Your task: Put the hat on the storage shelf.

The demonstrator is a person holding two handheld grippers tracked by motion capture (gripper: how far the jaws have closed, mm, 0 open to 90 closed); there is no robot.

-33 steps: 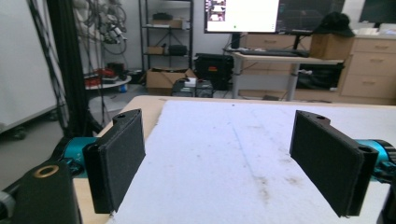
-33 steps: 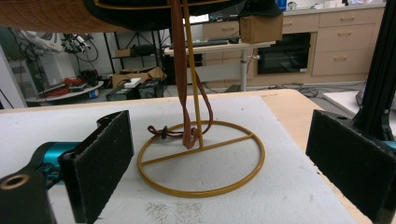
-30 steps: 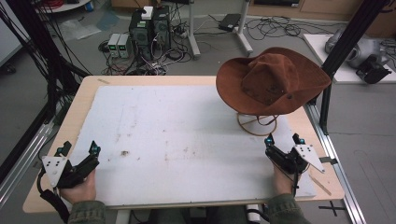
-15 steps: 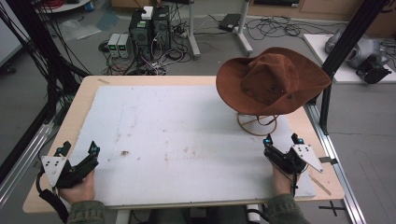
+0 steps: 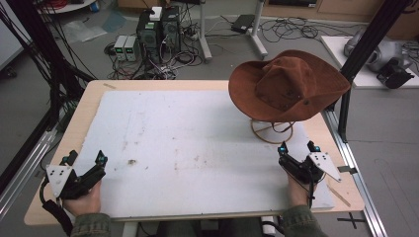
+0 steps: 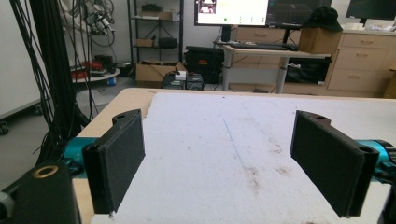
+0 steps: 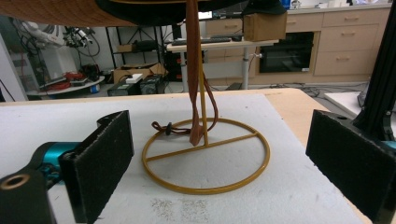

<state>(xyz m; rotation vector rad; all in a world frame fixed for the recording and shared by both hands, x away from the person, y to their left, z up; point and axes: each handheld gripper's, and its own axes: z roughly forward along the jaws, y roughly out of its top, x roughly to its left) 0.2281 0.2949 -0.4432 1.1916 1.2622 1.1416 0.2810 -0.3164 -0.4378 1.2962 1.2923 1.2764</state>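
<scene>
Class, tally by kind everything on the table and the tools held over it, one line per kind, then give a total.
Brown suede wide-brimmed hat: 1
Yellow wire hat stand with ring base: 1
Black two-jaw grippers, left gripper and right gripper: 2
White foam mat: 1
Total: 5

- No word, brand or number reads clearly anywhere here.
- The monitor at the back of the left gripper view is lit, with a white window and small green dots, perhaps lines of text, too small to make out.
- The brown hat carries no lettering that can be read.
</scene>
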